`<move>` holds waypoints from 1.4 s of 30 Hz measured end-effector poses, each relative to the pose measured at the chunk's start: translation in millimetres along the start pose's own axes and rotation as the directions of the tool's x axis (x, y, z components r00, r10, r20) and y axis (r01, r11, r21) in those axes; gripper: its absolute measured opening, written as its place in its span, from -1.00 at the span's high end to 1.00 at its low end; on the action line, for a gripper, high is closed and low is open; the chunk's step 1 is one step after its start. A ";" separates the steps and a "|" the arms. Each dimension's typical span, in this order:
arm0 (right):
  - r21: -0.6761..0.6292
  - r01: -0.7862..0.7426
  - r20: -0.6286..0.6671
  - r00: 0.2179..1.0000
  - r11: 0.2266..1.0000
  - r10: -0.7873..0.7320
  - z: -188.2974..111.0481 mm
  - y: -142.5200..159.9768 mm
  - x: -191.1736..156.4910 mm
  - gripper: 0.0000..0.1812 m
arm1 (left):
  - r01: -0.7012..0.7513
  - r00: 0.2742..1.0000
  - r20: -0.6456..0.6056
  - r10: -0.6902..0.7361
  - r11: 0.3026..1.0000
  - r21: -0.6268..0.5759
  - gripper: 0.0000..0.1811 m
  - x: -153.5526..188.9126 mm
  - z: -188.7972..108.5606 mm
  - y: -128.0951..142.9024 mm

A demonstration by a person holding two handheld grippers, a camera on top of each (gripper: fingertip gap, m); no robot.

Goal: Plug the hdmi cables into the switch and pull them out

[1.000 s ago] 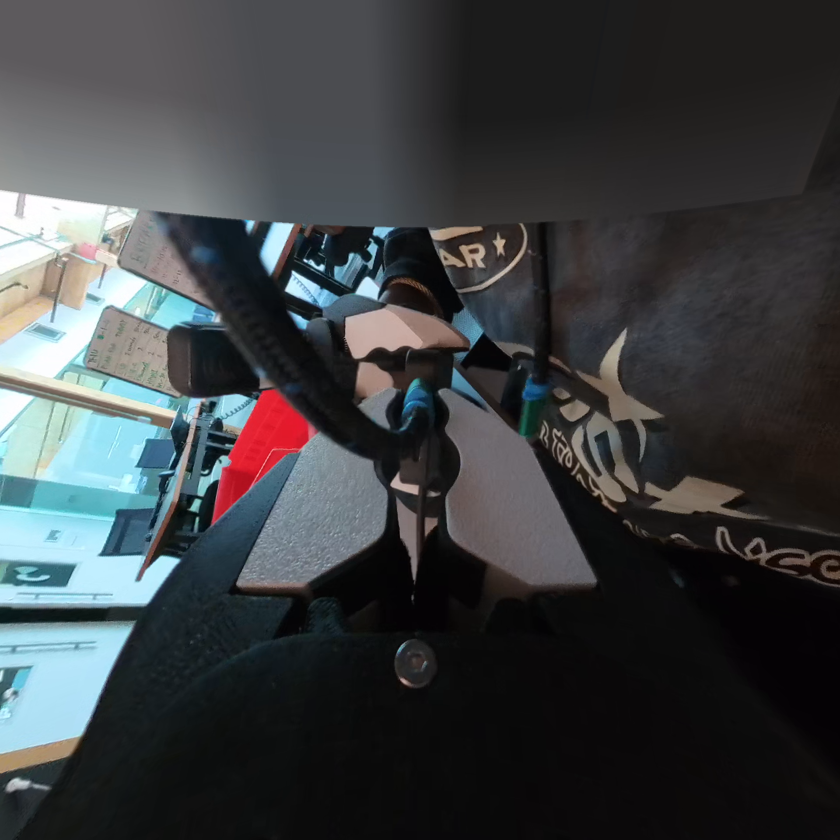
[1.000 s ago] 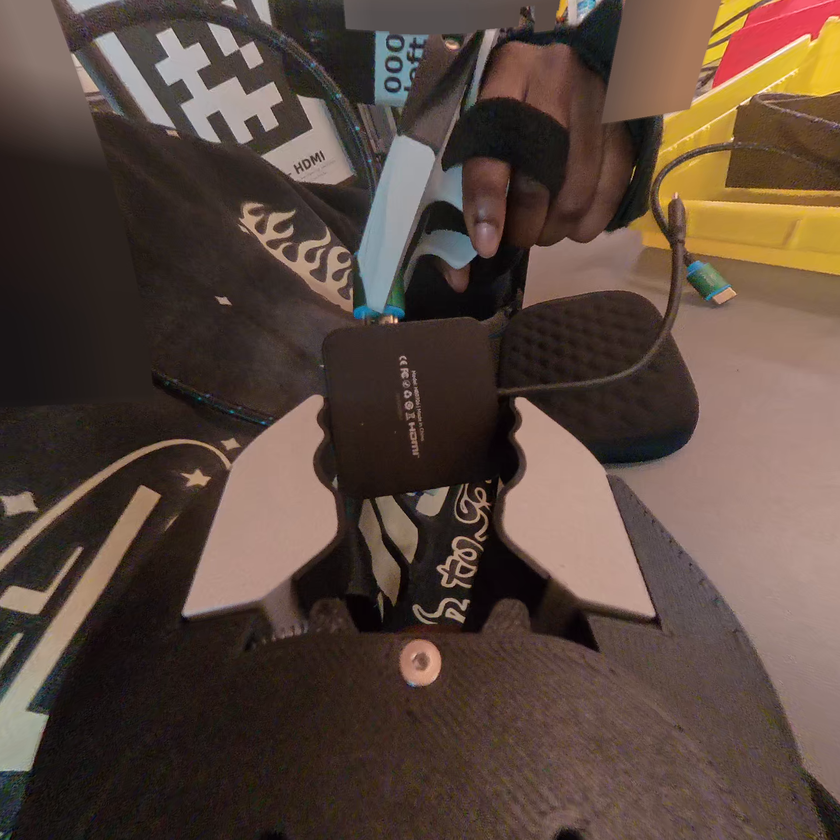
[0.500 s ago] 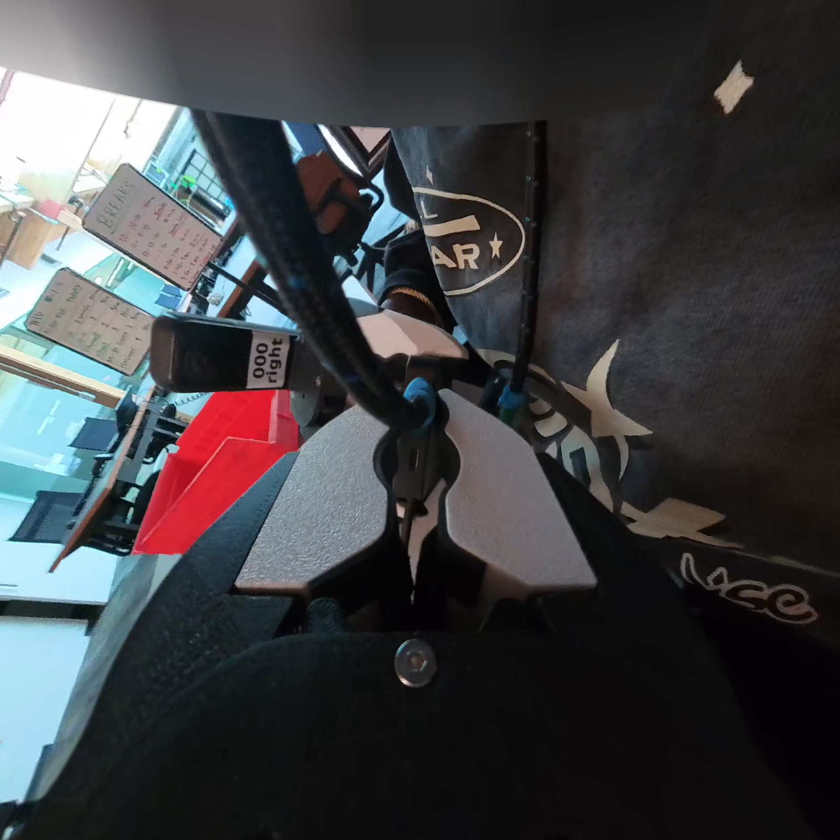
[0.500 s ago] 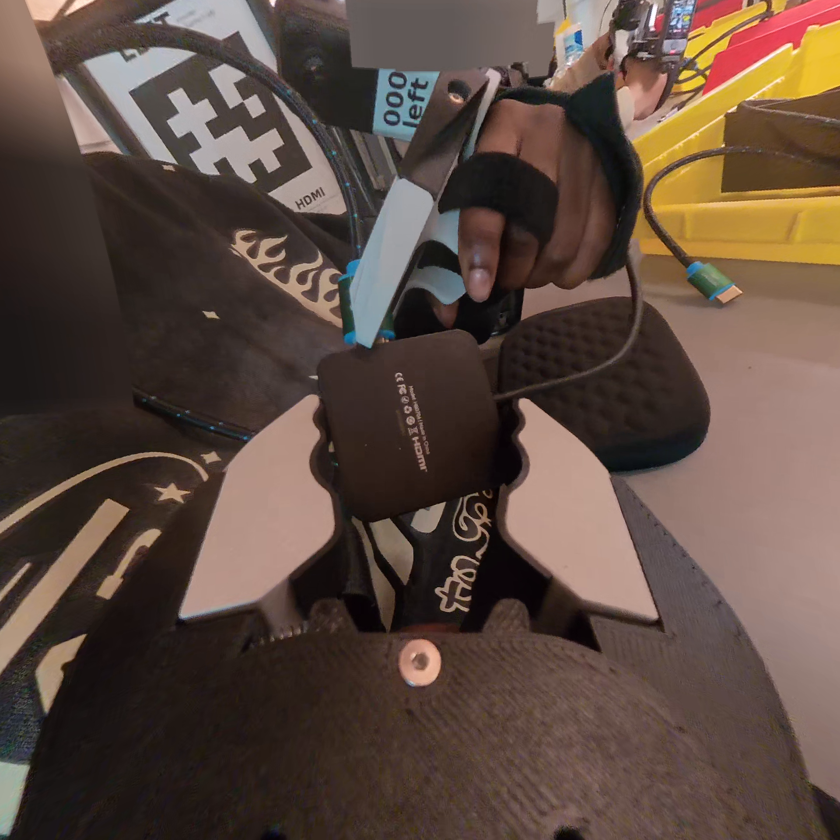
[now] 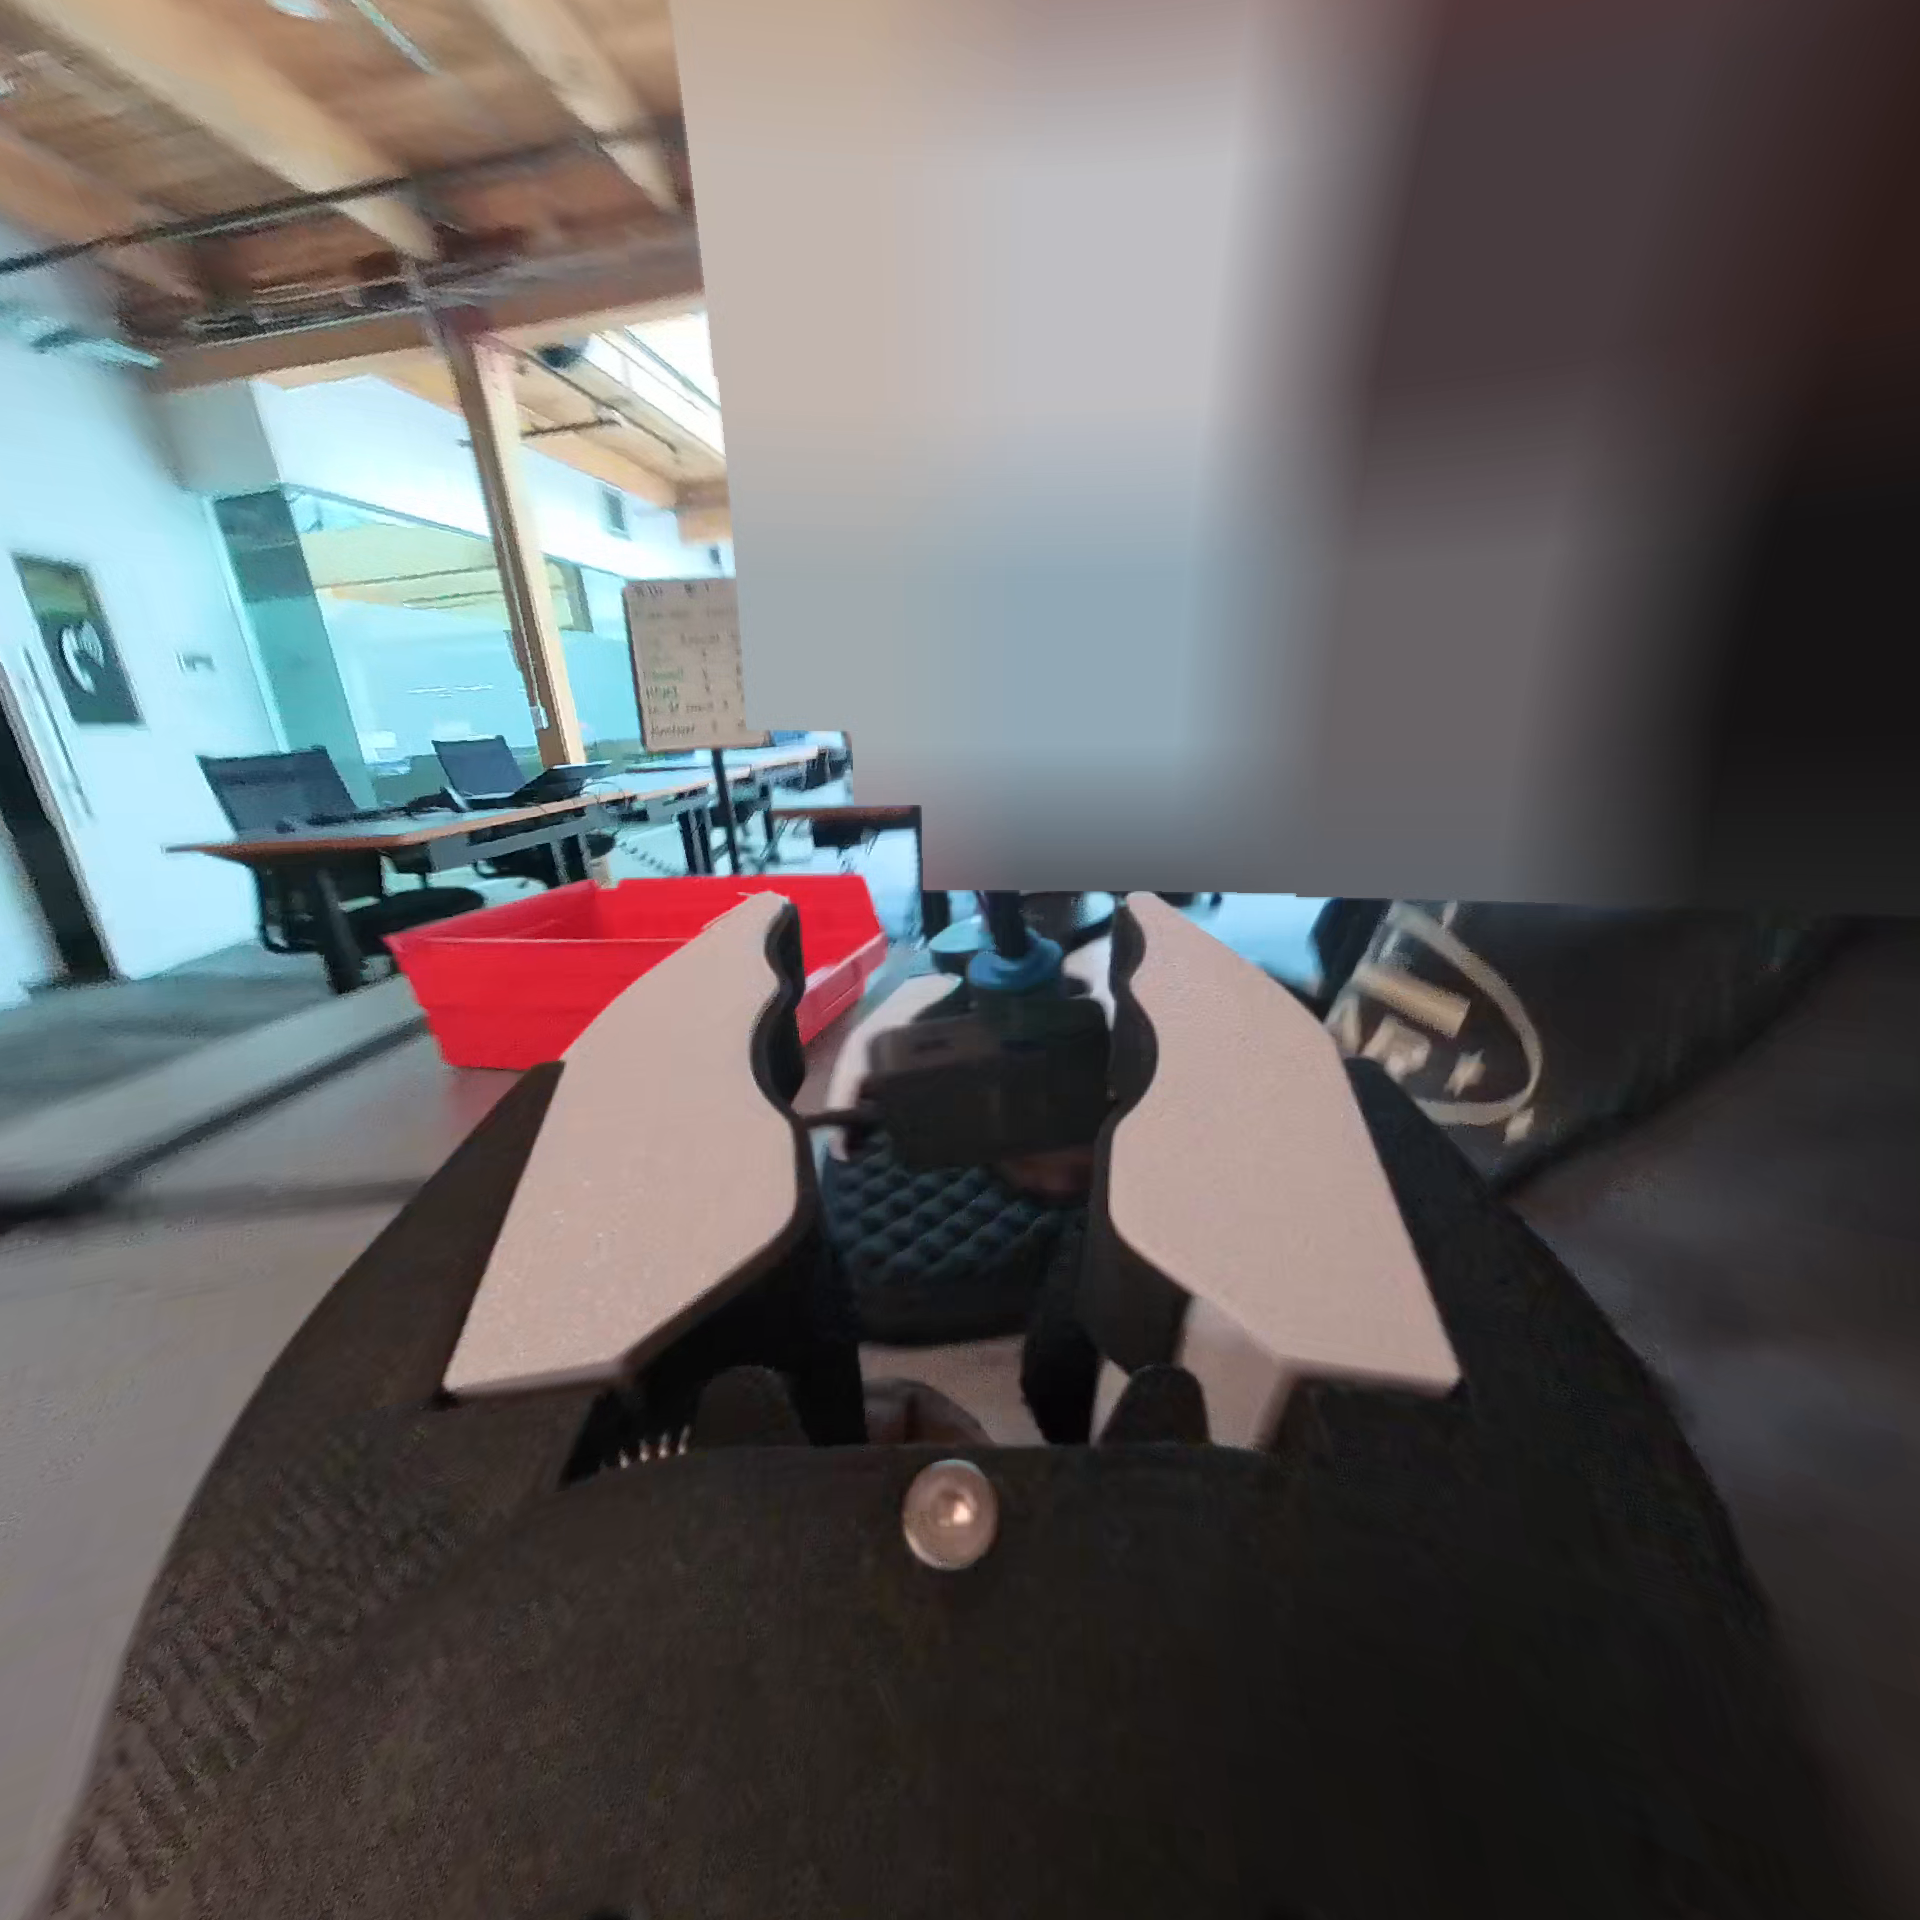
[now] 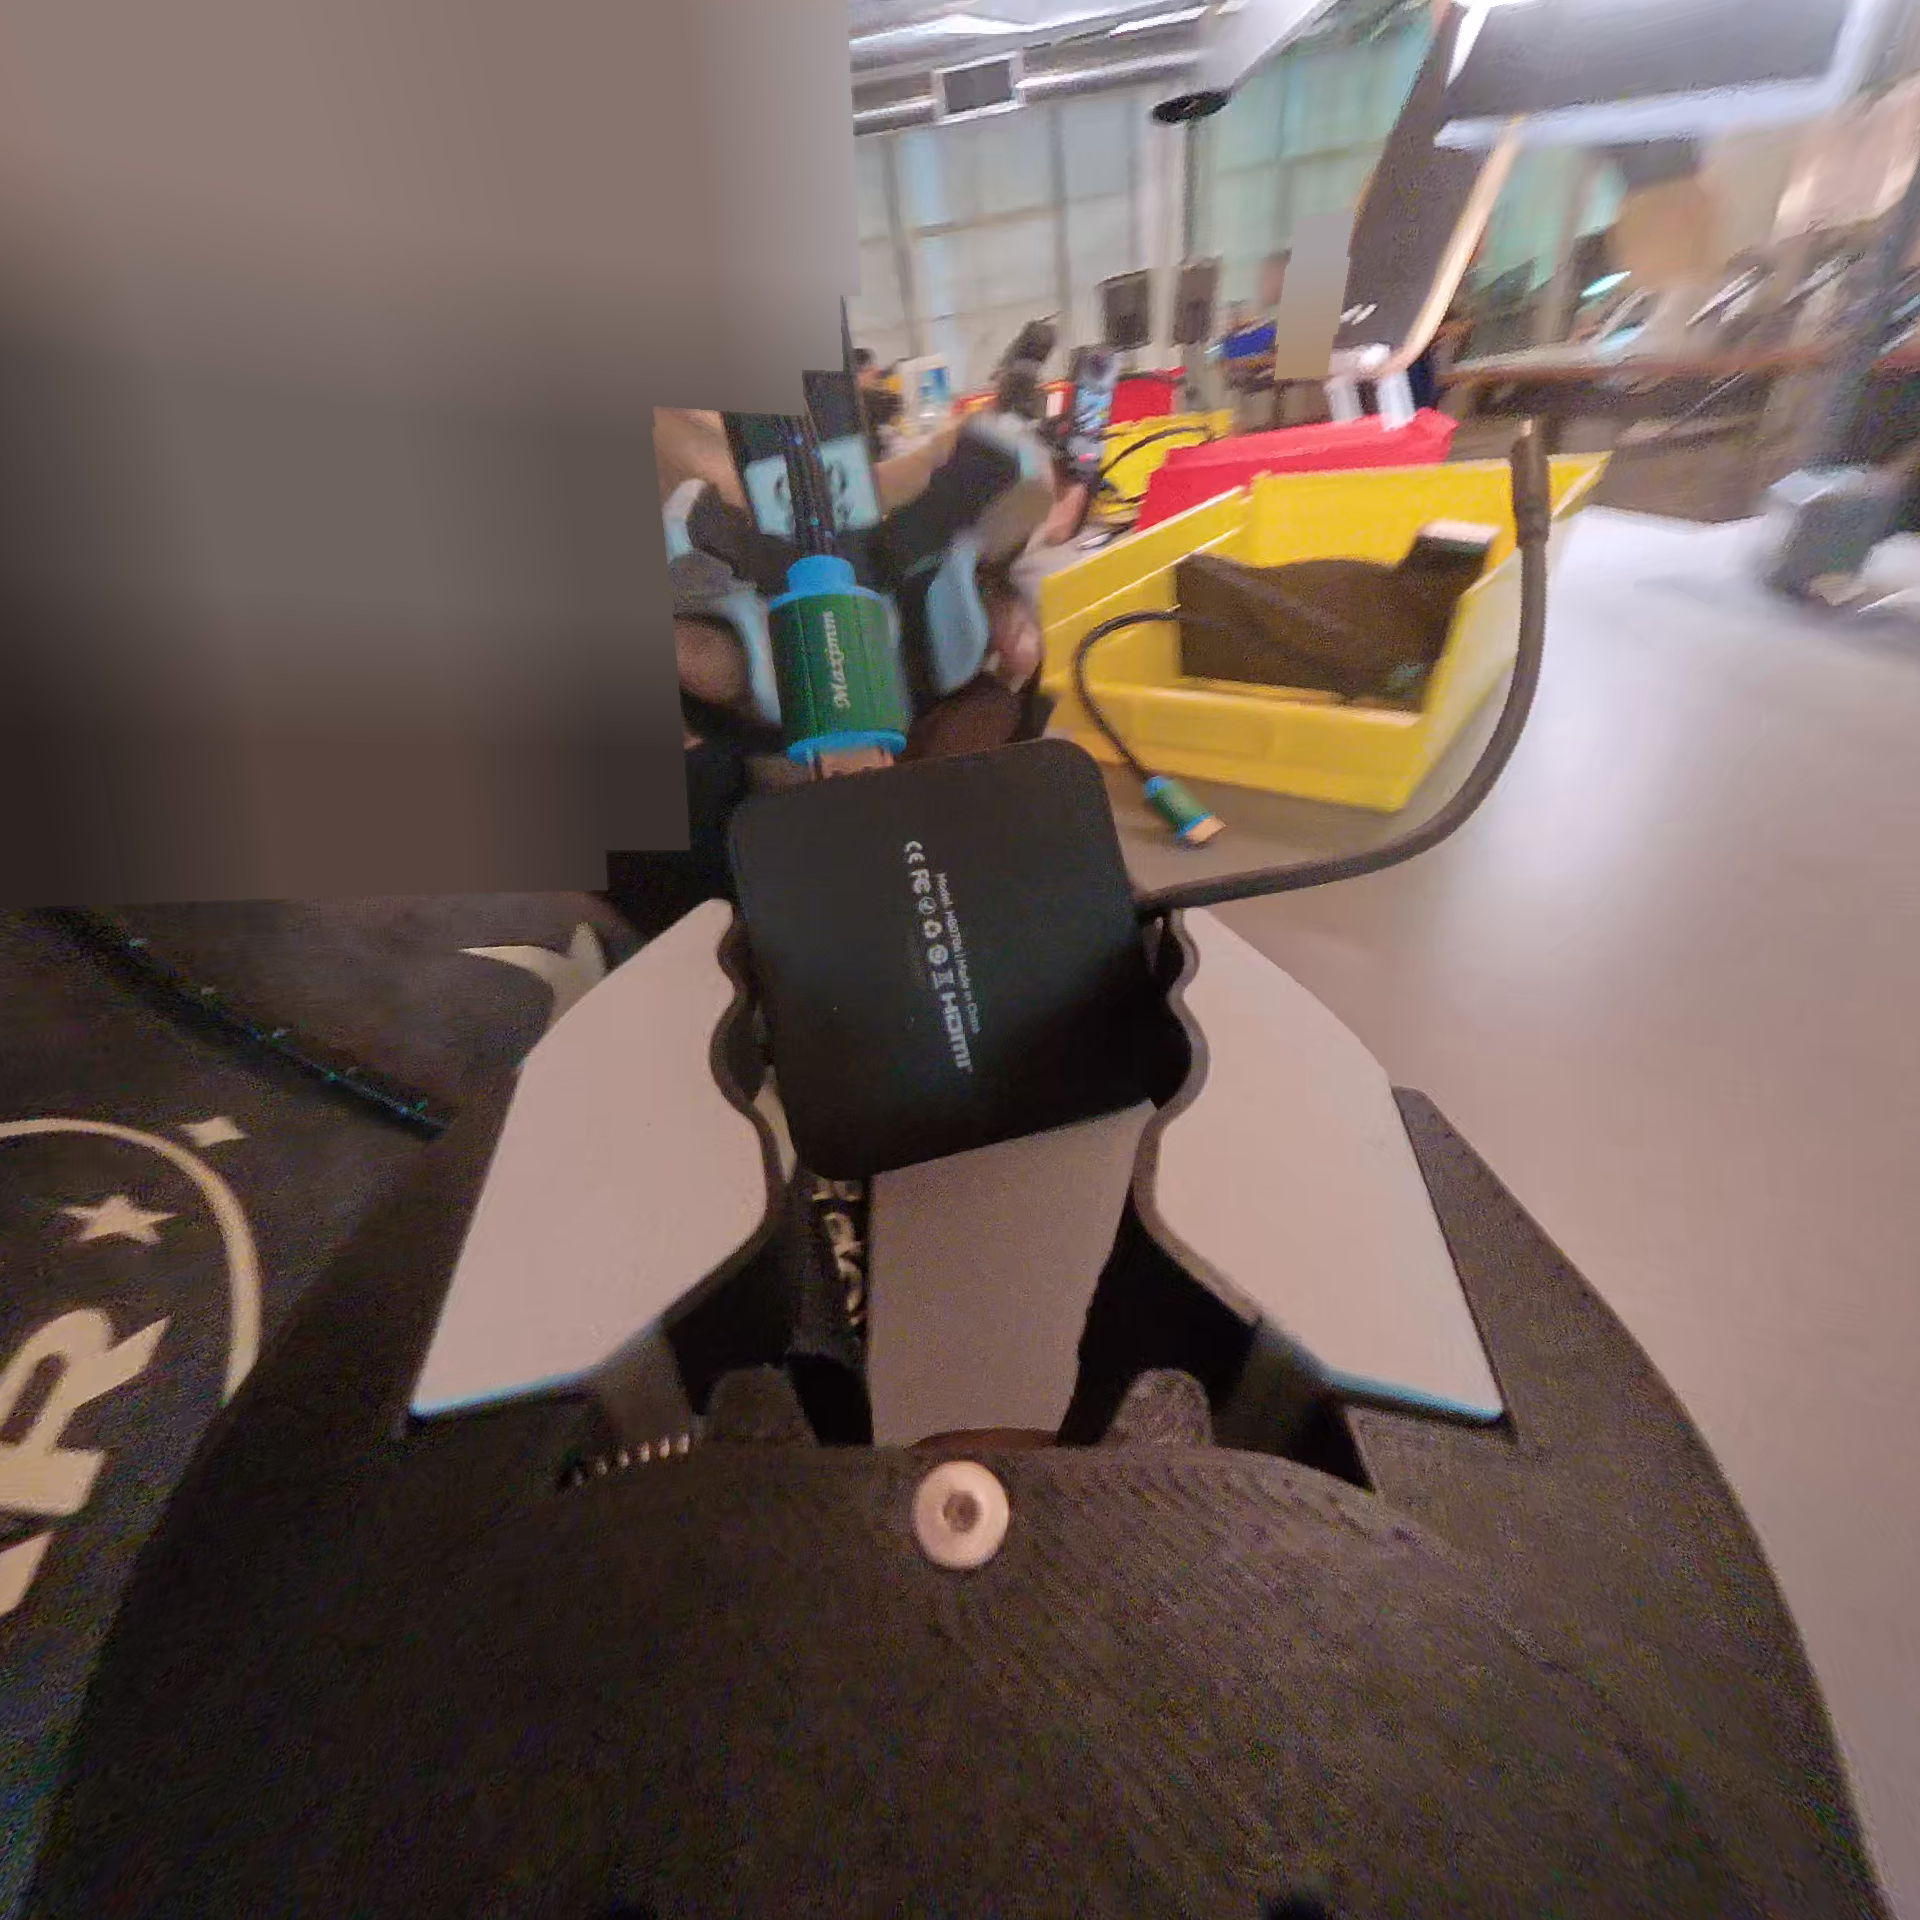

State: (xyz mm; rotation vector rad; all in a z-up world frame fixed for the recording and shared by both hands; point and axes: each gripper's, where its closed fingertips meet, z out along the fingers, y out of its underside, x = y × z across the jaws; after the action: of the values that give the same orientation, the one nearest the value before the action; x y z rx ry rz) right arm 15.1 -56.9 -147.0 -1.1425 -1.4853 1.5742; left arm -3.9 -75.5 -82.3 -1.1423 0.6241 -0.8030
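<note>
My right gripper is shut on the black square HDMI switch and holds it flat above the table. A green HDMI plug with blue collars stands at the switch's far edge, its metal tip in the port. My left gripper is open and empty, facing the switch and the plug's blue collar. Its fingers show on either side of the plug without touching it. A second green-ended cable lies loose on the table.
The switch's thin black lead arcs up to the right. A yellow bin holds a dark object. Red bins stand behind it and on the left. A black quilted pad lies below the switch. A person's dark printed shirt is close by.
My left gripper has opened and let go of the plug, which stays in the switch. Both views have swung round. My right gripper still holds the switch.
</note>
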 end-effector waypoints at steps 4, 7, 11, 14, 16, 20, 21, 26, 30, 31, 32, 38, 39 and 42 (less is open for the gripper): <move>0.032 0.138 -0.111 0.985 0.990 -0.133 0.2 -11.1 0.7 0.17 | 0.146 0.981 0.092 -0.169 0.965 0.216 0.53 -3.0 2.8 8.2; 0.037 0.150 -0.120 0.982 0.988 -0.145 2.3 -10.3 -2.5 0.17 | 0.133 0.986 0.051 -0.156 0.942 0.308 0.62 5.7 5.6 5.6; 0.022 0.157 -0.124 0.980 0.987 -0.153 3.7 -8.9 -1.0 0.17 | 0.068 0.998 -0.008 -0.069 0.959 0.275 0.56 17.4 11.0 5.2; 0.026 0.142 -0.109 0.984 0.990 -0.138 5.8 -8.7 -1.0 0.16 | 0.017 0.999 -0.049 -0.005 0.966 0.257 0.50 22.7 10.0 6.1; 0.008 0.151 -0.100 0.984 0.988 -0.150 8.2 -5.5 -2.3 0.16 | 0.038 0.998 -0.051 -0.026 0.964 0.265 0.59 19.0 8.6 5.5; 0.013 0.160 -0.091 0.983 0.987 -0.158 10.4 -5.3 -6.4 0.17 | 0.074 0.996 -0.075 -0.056 0.960 0.272 0.76 18.8 10.3 7.0; 0.009 0.166 -0.095 0.982 0.986 -0.164 10.7 -5.0 -6.3 0.17 | 0.073 0.996 -0.072 -0.055 0.958 0.276 0.77 18.9 10.5 7.1; 0.033 0.128 -0.108 0.986 0.991 -0.123 10.7 -8.0 -5.8 0.17 | -0.032 0.999 0.004 0.032 0.969 0.244 0.76 18.0 11.7 11.6; 0.042 0.158 -0.122 0.981 0.987 -0.152 18.0 -8.4 -8.6 0.17 | 0.092 0.995 -0.076 -0.069 0.931 0.354 0.75 21.2 10.3 8.3; 0.057 0.143 -0.117 0.984 0.988 -0.136 18.8 -8.2 -8.2 0.18 | 0.064 0.997 -0.056 -0.047 0.933 0.354 0.75 20.4 10.9 8.4; 0.075 0.122 -0.110 0.988 0.990 -0.113 18.7 -8.4 -7.4 0.17 | 0.043 0.999 -0.041 -0.031 0.939 0.341 0.75 18.8 12.0 8.6; 0.100 0.184 -0.168 0.972 0.978 -0.166 9.5 -27.3 11.6 0.17 | -0.120 0.988 0.108 0.106 0.984 0.133 0.70 -6.4 8.4 18.9; 0.114 0.201 -0.202 0.964 0.973 -0.175 2.1 -37.9 19.3 0.17 | -0.131 0.979 0.176 0.102 0.979 0.156 0.63 -18.0 1.3 13.8; 0.137 0.283 -0.374 0.902 0.949 -0.215 -35.3 -80.2 49.0 0.17 | -0.178 0.914 0.401 0.067 0.953 0.245 0.47 -54.6 -32.9 -1.2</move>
State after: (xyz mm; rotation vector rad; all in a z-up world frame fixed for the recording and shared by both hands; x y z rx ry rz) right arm 21.6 11.0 -73.4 -1.0171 -1.1635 1.2255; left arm -61.4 -48.9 -89.5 -0.9570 0.2376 -0.5123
